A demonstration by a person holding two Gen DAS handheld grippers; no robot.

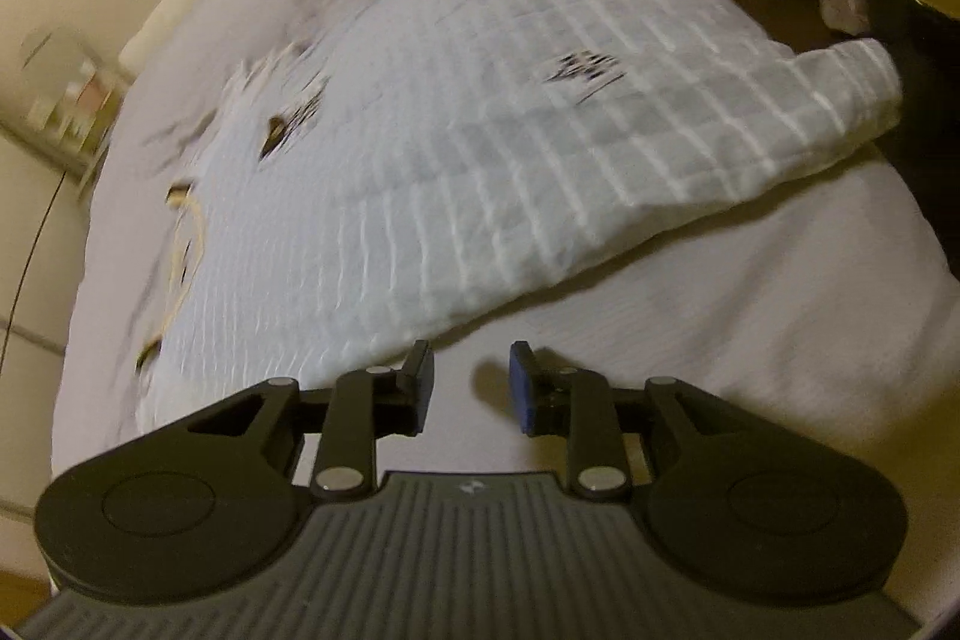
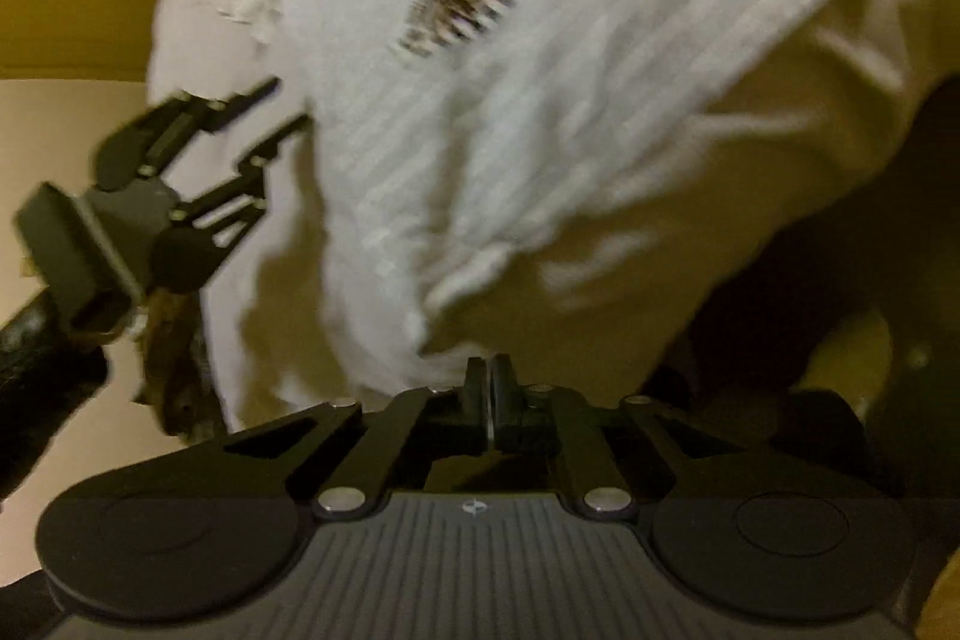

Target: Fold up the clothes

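Right hand-held gripper (image 2: 491, 370) pinching shirt (image 2: 540, 100)

The light in here is dim and warm — yellowish on the walls, dull on the bed (image 1: 750, 292). Both views smear with motion blur: the shirt (image 1: 480, 130) loses its grid lines toward the far left, and in the right wrist view its weave streaks. The left gripper (image 1: 471, 379) throws a small soft shadow just beneath its fingers. Fisheye bending curves every edge — corners go black.
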